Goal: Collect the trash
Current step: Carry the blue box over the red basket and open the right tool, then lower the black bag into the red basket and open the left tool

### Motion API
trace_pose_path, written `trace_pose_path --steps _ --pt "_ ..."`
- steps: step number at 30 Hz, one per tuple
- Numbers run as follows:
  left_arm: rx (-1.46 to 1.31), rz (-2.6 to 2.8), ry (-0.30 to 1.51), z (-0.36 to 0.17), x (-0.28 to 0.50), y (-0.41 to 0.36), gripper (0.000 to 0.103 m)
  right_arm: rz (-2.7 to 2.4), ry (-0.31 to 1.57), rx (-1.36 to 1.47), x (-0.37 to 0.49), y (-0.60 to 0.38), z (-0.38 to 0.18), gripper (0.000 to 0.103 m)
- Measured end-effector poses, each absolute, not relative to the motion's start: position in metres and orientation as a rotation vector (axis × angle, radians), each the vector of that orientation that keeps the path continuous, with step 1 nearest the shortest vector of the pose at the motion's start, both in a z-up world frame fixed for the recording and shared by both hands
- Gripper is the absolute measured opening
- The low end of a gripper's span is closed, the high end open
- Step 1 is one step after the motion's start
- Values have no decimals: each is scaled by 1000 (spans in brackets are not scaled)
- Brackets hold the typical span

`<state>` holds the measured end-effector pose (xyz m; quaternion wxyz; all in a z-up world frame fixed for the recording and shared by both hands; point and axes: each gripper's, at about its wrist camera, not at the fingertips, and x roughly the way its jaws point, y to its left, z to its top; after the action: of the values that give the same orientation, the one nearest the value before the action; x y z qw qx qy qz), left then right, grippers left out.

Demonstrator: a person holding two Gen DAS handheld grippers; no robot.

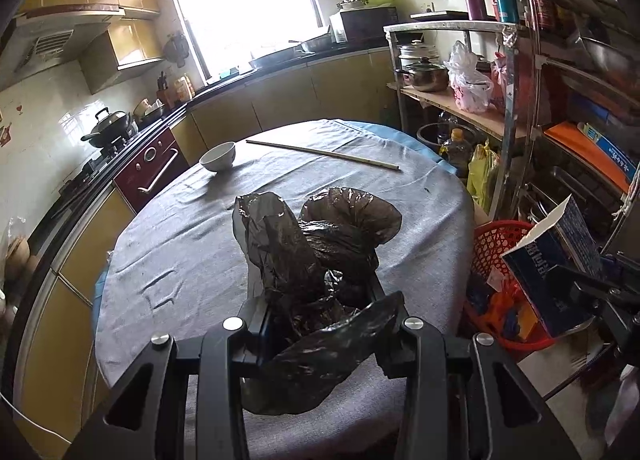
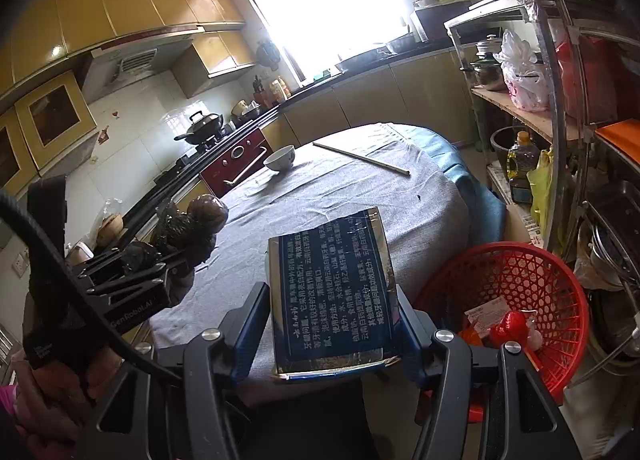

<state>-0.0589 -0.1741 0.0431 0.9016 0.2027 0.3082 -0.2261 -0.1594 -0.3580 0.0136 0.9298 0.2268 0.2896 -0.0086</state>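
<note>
Right wrist view shows my right gripper (image 2: 334,300) clamped on the blue carton (image 2: 334,292), long axis pointing forward along the fingers, with the red basket (image 2: 560,284) just to its right beside the table (image 2: 420,204). My left gripper (image 1: 320,312) is closed on the black plastic bag (image 1: 312,256) above the table, farther from the basket, so I judge the carton goes in first.

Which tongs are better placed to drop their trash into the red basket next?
Right. The right tongs hold the blue box with the red basket just beside them; the left tongs, gripping the black plastic bag, sit farther away over the table.
</note>
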Motion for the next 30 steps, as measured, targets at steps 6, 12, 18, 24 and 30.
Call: trace_pose_path --steps 6,12,18,24,30 --pt "436 -478 634 42 -61 -179 41 -21 592 470 -160 -359 14 63" --pt "448 -490 632 40 -64 -182 42 -21 578 468 -162 -363 14 63" --pt "439 -483 651 36 -58 -177 42 -24 604 528 -156 -373 -2 62" --pt "427 -478 672 29 -53 -178 42 -87 561 532 -166 -393 5 62" --pt "449 -516 665 25 -63 -190 42 -104 558 526 -175 -399 8 62"
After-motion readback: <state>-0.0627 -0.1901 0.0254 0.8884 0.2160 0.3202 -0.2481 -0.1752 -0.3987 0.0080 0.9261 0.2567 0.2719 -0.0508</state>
